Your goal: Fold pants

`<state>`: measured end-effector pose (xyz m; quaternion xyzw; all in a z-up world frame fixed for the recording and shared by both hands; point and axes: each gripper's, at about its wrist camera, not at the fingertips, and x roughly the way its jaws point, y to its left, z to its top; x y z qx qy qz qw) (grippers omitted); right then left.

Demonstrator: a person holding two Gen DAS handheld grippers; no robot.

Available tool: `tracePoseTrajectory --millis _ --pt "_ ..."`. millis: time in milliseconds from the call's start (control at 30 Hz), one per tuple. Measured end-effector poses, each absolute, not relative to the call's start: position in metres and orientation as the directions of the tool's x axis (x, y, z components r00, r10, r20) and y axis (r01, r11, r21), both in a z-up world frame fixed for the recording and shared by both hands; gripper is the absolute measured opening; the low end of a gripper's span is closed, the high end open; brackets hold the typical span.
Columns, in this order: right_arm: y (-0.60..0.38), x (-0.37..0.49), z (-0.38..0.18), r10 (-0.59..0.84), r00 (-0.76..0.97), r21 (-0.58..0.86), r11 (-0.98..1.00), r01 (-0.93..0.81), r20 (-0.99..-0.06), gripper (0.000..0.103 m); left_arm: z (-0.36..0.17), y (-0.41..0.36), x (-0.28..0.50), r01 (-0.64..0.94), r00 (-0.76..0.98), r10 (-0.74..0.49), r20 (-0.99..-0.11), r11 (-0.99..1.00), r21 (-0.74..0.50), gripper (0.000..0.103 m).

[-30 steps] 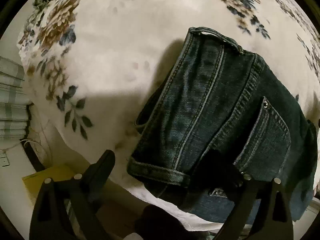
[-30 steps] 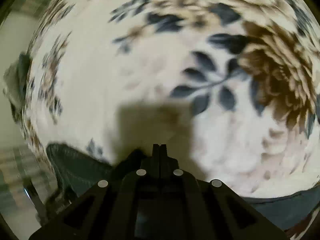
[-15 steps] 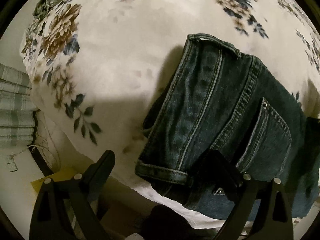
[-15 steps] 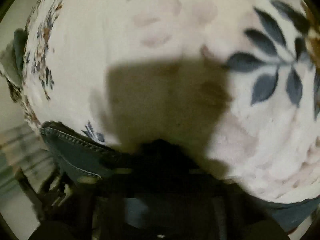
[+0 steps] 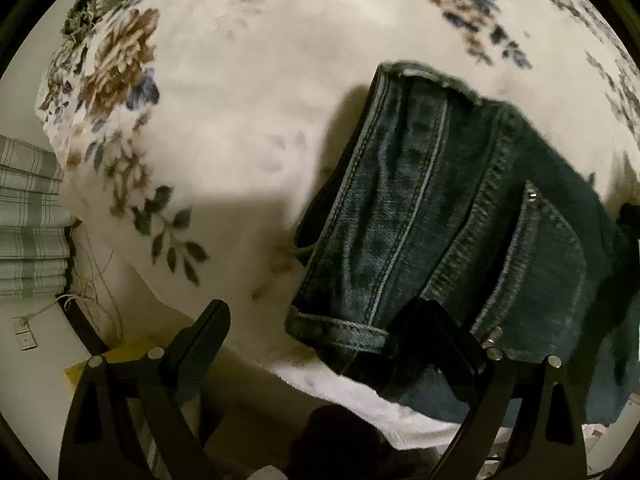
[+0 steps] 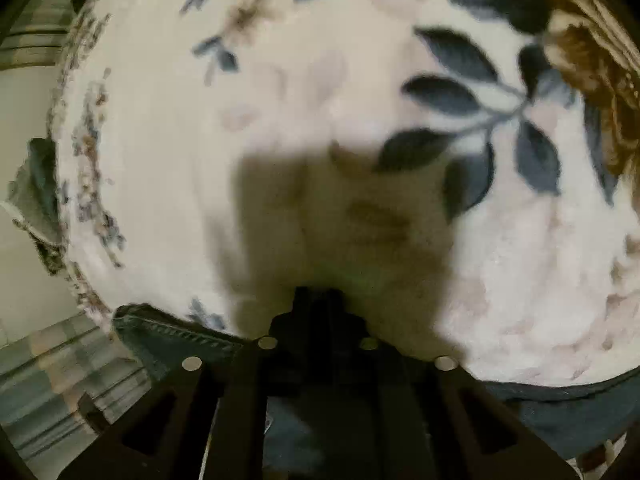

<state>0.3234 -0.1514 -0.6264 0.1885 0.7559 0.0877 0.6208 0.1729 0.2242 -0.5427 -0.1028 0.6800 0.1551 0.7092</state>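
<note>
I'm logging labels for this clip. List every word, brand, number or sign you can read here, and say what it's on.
None can be read.
The jeans show only stitching and metal rivets, no legible tag.
The floral blanket carries a pattern, no text.
The yellow sheet below the bed is too dark and blocked to read.

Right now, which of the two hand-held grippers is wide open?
The left hand-held gripper: its black fingers stand far apart over the dark blue denim pants. The right hand-held gripper has its fingers pressed together.

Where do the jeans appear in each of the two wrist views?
Left wrist view: the jeans fill the right half, lying folded on the blanket.
Right wrist view: only dark edges show, at the bottom left and bottom right.
Shared landmark: the white floral blanket under them.
</note>
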Motion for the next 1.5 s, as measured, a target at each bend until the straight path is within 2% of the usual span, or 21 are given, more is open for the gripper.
tracePoseTrajectory --millis 33,67,133,200,267,433,567,633,700,767,867,967,1000,1133,1367,1400,1433,1467,1500 --pt "-0.156 0.321 -0.618 0.415 -0.142 0.39 0.904 0.174 -0.899 0.048 -0.533 0.222 0.173 -0.352 0.044 0.078 -0.996 0.934 0.058 0.097" --pt "-0.166 0.316 -0.604 0.439 -0.102 0.419 0.891 0.172 -0.892 0.068 -0.527 0.219 0.172 -0.345 0.054 0.077 -0.996 0.937 0.054 0.097" --pt "-0.182 0.305 -0.585 0.443 -0.044 0.431 0.888 0.162 -0.895 0.075 -0.511 0.207 0.171 -0.318 0.082 0.071 -0.994 0.947 0.041 0.097" --pt "-0.211 0.283 -0.566 0.435 0.014 0.43 0.883 0.189 -0.9 0.092 -0.498 0.189 0.174 -0.283 0.106 0.054 -0.993 0.959 0.022 0.097" --pt "-0.248 0.257 -0.555 0.434 0.068 0.436 0.865 0.248 -0.898 0.101 -0.489 0.164 0.179 -0.236 0.122 0.024 -0.992 0.972 -0.005 0.097" --pt "-0.33 0.165 -0.555 0.42 0.18 0.456 0.781 0.426 -0.889 0.101 -0.486 0.081 0.201 -0.096 0.12 -0.041 -0.992 0.994 -0.053 0.097" --pt "-0.418 0.075 -0.567 0.366 0.282 0.46 0.636 0.62 -0.887 0.101 -0.495 0.006 0.213 0.019 0.102 -0.077 -0.992 0.997 -0.076 0.097" --pt "-0.451 0.041 -0.573 0.323 0.335 0.464 0.561 0.686 -0.885 0.093 -0.505 -0.038 0.216 0.073 0.079 -0.102 -0.992 0.993 -0.096 0.097" --pt "-0.505 0.001 -0.578 0.266 0.395 0.476 0.457 0.751 -0.879 0.072 -0.518 -0.072 0.218 0.122 0.051 -0.111 -0.993 0.987 -0.104 0.097" --pt "-0.552 -0.034 -0.588 0.202 0.428 0.474 0.347 0.81 -0.881 0.067 -0.535 -0.102 0.219 0.154 0.023 -0.104 -0.994 0.983 -0.099 0.097" --pt "-0.615 -0.07 -0.6 0.124 0.493 0.508 0.239 0.827 -0.861 0.067 -0.565 -0.132 0.22 0.169 -0.024 -0.074 -0.997 0.983 -0.077 0.097" --pt "-0.658 -0.084 -0.622 0.116 0.533 0.545 0.182 0.818 -0.838 0.067 -0.588 -0.14 0.219 0.161 -0.058 -0.039 -0.998 0.986 -0.048 0.097" --pt "-0.668 -0.087 -0.63 0.118 0.564 0.576 0.159 0.802 -0.817 0.067 -0.593 -0.142 0.219 0.161 -0.052 -0.032 -0.998 0.986 -0.04 0.101" --pt "-0.702 -0.094 -0.643 0.104 0.685 0.693 0.098 0.715 -0.721 0.067 -0.597 -0.145 0.218 0.138 -0.043 -0.035 -0.998 0.99 -0.041 0.103" --pt "-0.738 -0.082 -0.664 0.091 0.778 0.783 0.035 0.621 -0.622 0.066 -0.605 -0.139 0.233 0.103 -0.034 -0.027 -0.999 0.994 -0.03 0.103" --pt "-0.738 -0.075 -0.665 0.09 0.782 0.787 0.042 0.616 -0.617 0.06 -0.605 -0.139 0.232 0.098 -0.021 -0.026 -0.999 0.995 -0.028 0.103" --pt "-0.741 -0.073 -0.667 0.089 0.782 0.786 0.051 0.616 -0.618 0.049 -0.608 -0.146 0.234 0.095 -0.007 -0.026 -1.0 0.995 -0.026 0.103" --pt "-0.743 -0.071 -0.668 0.09 0.767 0.772 0.061 0.633 -0.636 0.016 -0.608 -0.145 0.233 0.094 0.004 -0.026 -1.0 0.995 -0.026 0.103" --pt "-0.744 -0.071 -0.67 0.092 0.75 0.756 0.066 0.652 -0.655 0.011 -0.608 -0.146 0.233 0.096 0.009 -0.025 -1.0 0.995 -0.024 0.103"
